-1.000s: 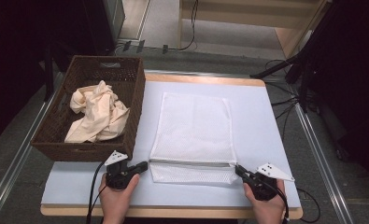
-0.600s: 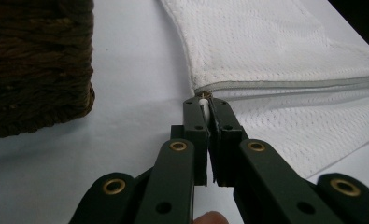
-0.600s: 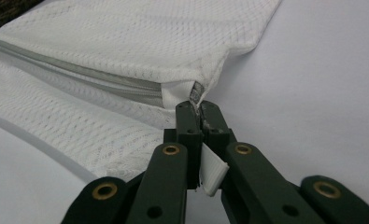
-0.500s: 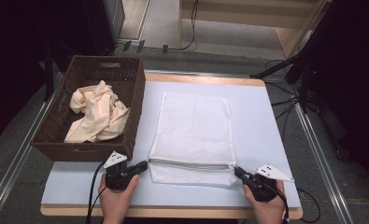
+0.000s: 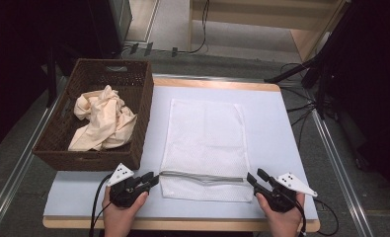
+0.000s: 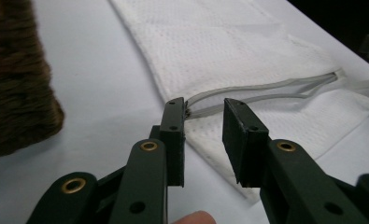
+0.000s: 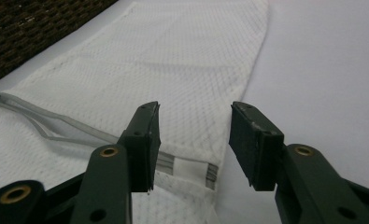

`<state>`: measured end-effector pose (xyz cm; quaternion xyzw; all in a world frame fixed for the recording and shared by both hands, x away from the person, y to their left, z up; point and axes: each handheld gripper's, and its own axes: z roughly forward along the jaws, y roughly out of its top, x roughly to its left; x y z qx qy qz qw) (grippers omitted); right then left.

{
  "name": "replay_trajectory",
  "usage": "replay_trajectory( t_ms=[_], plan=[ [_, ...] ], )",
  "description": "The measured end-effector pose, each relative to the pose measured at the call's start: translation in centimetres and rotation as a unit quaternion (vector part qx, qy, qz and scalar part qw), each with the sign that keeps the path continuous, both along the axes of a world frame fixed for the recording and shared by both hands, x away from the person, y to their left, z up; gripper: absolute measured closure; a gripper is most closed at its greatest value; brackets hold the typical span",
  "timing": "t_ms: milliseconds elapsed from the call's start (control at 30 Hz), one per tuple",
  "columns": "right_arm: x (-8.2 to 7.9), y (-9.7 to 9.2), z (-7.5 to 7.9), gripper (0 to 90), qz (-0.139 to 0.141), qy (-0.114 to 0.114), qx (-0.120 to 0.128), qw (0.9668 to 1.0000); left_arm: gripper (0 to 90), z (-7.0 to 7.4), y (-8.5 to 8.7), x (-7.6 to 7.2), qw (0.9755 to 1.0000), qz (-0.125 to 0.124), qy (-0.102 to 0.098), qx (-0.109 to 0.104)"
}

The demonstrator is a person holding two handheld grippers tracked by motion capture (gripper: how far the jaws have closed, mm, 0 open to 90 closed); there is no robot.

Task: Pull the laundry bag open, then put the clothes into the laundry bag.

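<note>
The left claw (image 5: 152, 178) sits low over the desk (image 5: 276, 123) at the near left corner of the mesh bag (image 5: 205, 140). Its jaws have just been opening and now stand apart, pressing on nothing. In the left gripper view (image 6: 203, 126) the left end of the bag's zipper (image 6: 261, 91) lies just ahead of the gap, close beside the left jaw's tip, and the bag's edge passes under the jaws. A fingertip (image 6: 191, 217) shows at the bottom of that view.

The right claw (image 5: 255, 177) sits at the bag's near right corner. Its jaws have also just been opening and stand wider apart, with nothing pinched. In the right gripper view (image 7: 194, 140) the bag's side edge runs between and below the jaws, and the zipper's right end with a small white tab (image 7: 188, 169) lies just beside the left jaw. Bare desk lies under the right jaw.

Between the two claws the zipper (image 5: 202, 177) runs across the bag's near end, partly gaping. The bag lies flat and stretches away from both claws toward the far side of the desk.

Beyond the left claw, beside the bag, stands a wicker basket (image 5: 140, 106) holding a crumpled cream cloth (image 5: 103, 123). A hand holds each claw at the desk's near edge.
</note>
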<state>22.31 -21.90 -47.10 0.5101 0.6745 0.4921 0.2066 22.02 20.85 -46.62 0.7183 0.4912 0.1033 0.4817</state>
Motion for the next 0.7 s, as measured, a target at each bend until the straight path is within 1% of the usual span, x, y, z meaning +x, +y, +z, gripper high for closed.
replay_trajectory(
  t_ms=[67, 133, 167, 233, 300, 433, 533, 600, 700],
  plan=[
    [0.1, 0.6, 0.2, 51.1, 0.005, 0.000, -0.003, 1.0000, 72.5, 0.2, -0.5, -0.1, 0.9999, -0.009, -0.010, 0.006],
    [0.3, 1.2, 0.3, 49.7, 0.014, 0.003, -0.008, 0.9999, 73.6, 0.1, -1.1, -0.3, 0.9997, -0.008, -0.019, 0.012],
    [0.3, 1.3, 0.3, 49.7, 0.014, 0.004, -0.007, 0.9999, 74.2, 0.1, -1.3, -0.3, 0.9997, -0.006, -0.018, 0.016],
    [0.4, 1.6, 0.4, 49.6, 0.016, 0.007, -0.001, 0.9998, 74.6, -0.1, -1.7, -0.3, 0.9998, -0.011, -0.012, 0.010],
    [0.5, 2.1, 0.6, 49.0, 0.024, 0.006, 0.002, 0.9997, 74.6, -0.1, -2.0, -0.3, 0.9996, -0.017, -0.016, 0.014],
    [0.8, 3.5, 1.0, 46.2, 0.042, 0.004, -0.009, 0.9991, 74.4, 0.0, -2.4, -0.3, 0.9995, -0.024, -0.018, 0.008],
    [1.1, 4.5, 1.7, 44.8, 0.055, 0.000, -0.008, 0.9984, 74.5, 0.1, -3.1, -0.3, 0.9991, -0.038, -0.018, 0.008],
    [1.5, 5.0, 2.1, 44.7, 0.067, -0.005, -0.007, 0.9977, 76.0, 0.1, -3.7, -0.3, 0.9985, -0.051, -0.015, 0.013],
    [2.1, 6.1, 2.2, 44.8, 0.080, -0.004, -0.011, 0.9967, 76.8, -0.1, -5.0, -0.4, 0.9972, -0.070, -0.010, 0.022]
  ],
)
